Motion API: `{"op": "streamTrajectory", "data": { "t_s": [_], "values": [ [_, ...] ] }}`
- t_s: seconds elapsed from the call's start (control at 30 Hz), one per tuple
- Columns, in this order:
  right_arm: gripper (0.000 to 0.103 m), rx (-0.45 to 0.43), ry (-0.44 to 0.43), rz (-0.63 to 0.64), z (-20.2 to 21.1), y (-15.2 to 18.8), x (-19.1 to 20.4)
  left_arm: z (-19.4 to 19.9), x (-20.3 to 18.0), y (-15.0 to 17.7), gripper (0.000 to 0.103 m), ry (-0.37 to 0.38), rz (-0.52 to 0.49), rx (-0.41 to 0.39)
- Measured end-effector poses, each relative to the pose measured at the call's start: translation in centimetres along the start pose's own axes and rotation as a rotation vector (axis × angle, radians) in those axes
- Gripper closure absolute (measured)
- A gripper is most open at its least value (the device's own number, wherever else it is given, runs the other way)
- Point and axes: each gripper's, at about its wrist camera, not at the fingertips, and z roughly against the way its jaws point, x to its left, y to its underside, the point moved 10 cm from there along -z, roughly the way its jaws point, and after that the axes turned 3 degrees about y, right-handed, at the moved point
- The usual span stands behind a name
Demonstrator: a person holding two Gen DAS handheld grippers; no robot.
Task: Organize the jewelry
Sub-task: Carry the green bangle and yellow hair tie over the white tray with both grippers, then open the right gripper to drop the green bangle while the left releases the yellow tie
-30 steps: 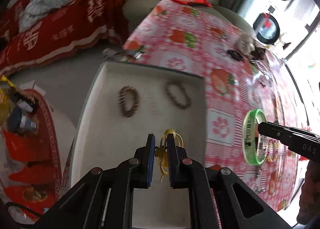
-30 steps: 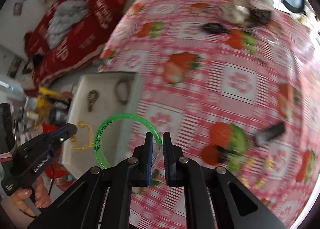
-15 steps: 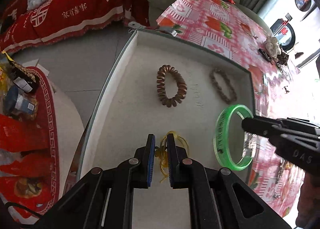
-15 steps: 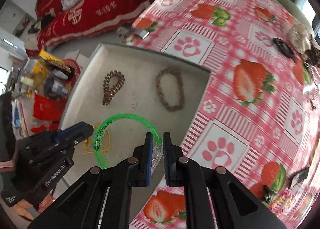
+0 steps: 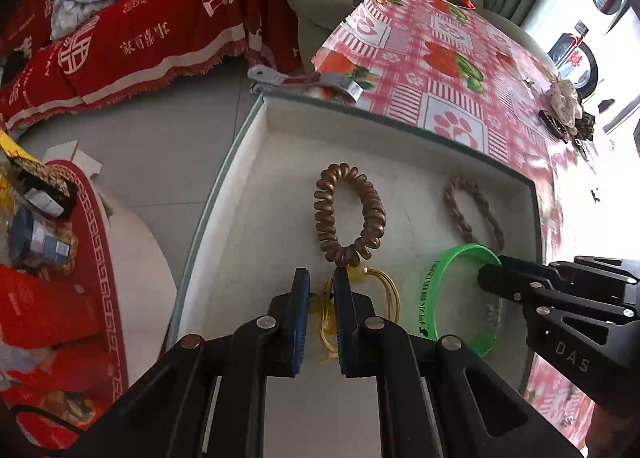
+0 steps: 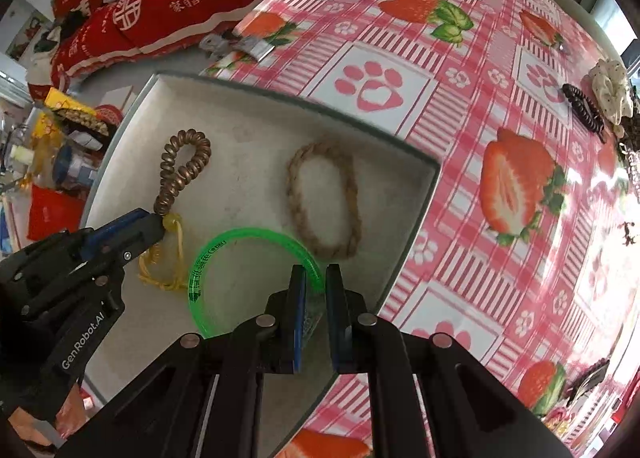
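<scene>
While left jaws pinch yellow cord loop [image 5: 384,290], right jaws grip translucent green bangle [image 6: 240,246].

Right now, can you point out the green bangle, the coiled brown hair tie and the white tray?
green bangle [image 6: 256,236], right wrist view, top of its arc.
coiled brown hair tie [image 5: 374,214], left wrist view, right side of the coil.
white tray [image 6: 248,134], right wrist view, bare floor.

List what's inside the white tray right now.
Inside the white tray: coiled brown bracelet, braided tan bracelet, yellow cord bracelet in left tool, green bangle in right tool. Floor beneath tools hidden.
</scene>
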Motion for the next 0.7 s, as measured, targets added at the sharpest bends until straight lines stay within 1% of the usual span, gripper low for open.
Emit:
{"op": "streamTrajectory", "data": {
  "t_s": [0.17,0.3,0.37,0.47,0.53,0.7],
  "values": [
    [0.092,-0.014,0.022,0.008,-0.1,-1.3,-0.5,-0.4,0.0,-0.7,0.085,-0.034,-0.031,0.0],
    [0.091,-0.016,0.031,0.022,0.1,-1.3,-0.7,-0.3,-0.1,-0.6,0.085,-0.083,-0.067,-0.001],
    [0.091,-0.015,0.026,0.024,0.1,-1.3,-0.5,-0.3,-0.1,-0.6,0.085,-0.094,-0.072,0.003],
    [0.086,-0.014,0.004,0.013,0.1,-1.7,-0.1,-0.1,-0.1,-0.4,0.085,-0.102,-0.073,-0.002],
    [0.078,-0.031,-0.006,0.013,0.6,-1.8,-0.1,0.0,-0.1,-0.3,0.085,-0.107,-0.073,-0.001],
    [0.077,-0.069,-0.037,0.005,2.8,-2.0,-0.3,0.3,-0.5,-0.1,0.085,-0.115,-0.089,0.002]
  ]
}}
